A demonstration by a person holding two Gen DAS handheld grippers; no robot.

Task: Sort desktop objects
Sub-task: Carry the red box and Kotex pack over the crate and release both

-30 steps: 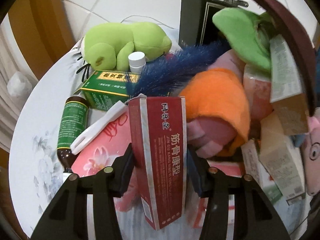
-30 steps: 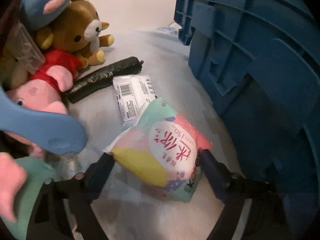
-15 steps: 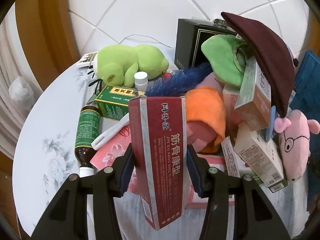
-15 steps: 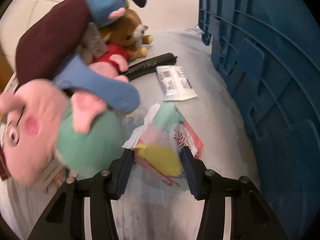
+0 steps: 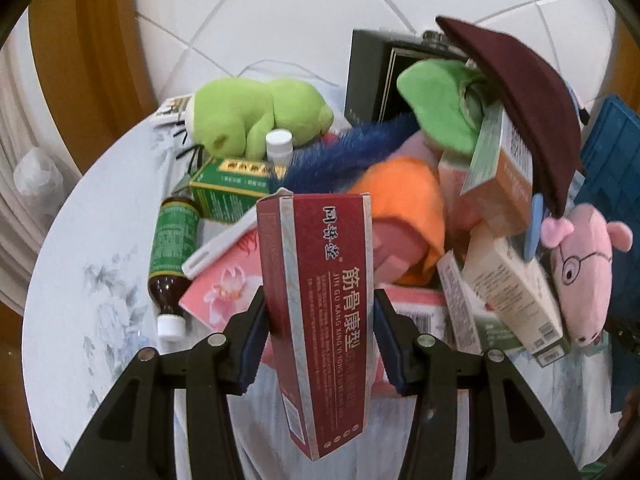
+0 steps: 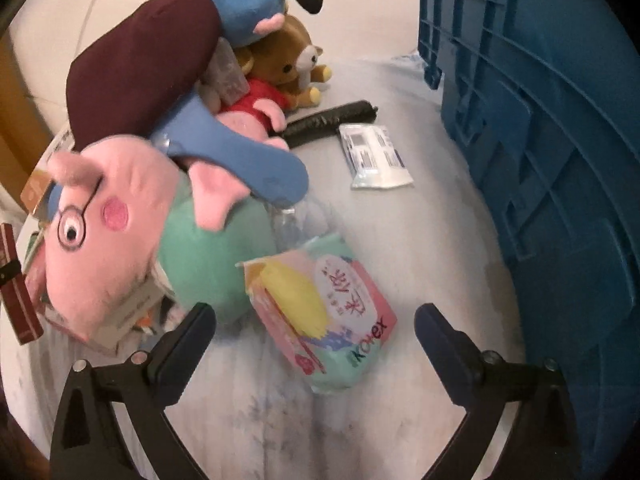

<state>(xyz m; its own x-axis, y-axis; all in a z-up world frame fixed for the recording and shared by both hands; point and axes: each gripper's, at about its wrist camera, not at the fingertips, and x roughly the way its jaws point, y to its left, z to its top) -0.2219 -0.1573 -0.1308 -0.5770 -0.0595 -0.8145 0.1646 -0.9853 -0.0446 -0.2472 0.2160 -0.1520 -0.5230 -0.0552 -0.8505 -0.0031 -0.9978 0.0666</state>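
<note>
My left gripper (image 5: pixel 320 344) is shut on a tall red medicine box (image 5: pixel 320 304) and holds it upright above the cluttered table. Behind it lie a green box (image 5: pixel 232 188), a brown bottle (image 5: pixel 172 248) and a green plush frog (image 5: pixel 256 116). In the right wrist view my right gripper (image 6: pixel 316 336) has its jaws opening wide. A pastel tissue pack (image 6: pixel 324 308) lies on the table between them, touching neither pad. A pink pig plush (image 6: pixel 120 232) lies just left of the pack.
A blue plastic crate (image 6: pixel 552 128) fills the right side. A white wipes packet (image 6: pixel 376 156), a black roll (image 6: pixel 332 120) and a brown bear plush (image 6: pixel 288 64) lie further back. Boxes (image 5: pixel 516 280), an orange plush (image 5: pixel 404 200) and a maroon cap (image 5: pixel 520 92) are heaped mid-table.
The right gripper closed on the tissue pack, then opened wide and let it go on the table. The left gripper drew back and up a little with the red box.
</note>
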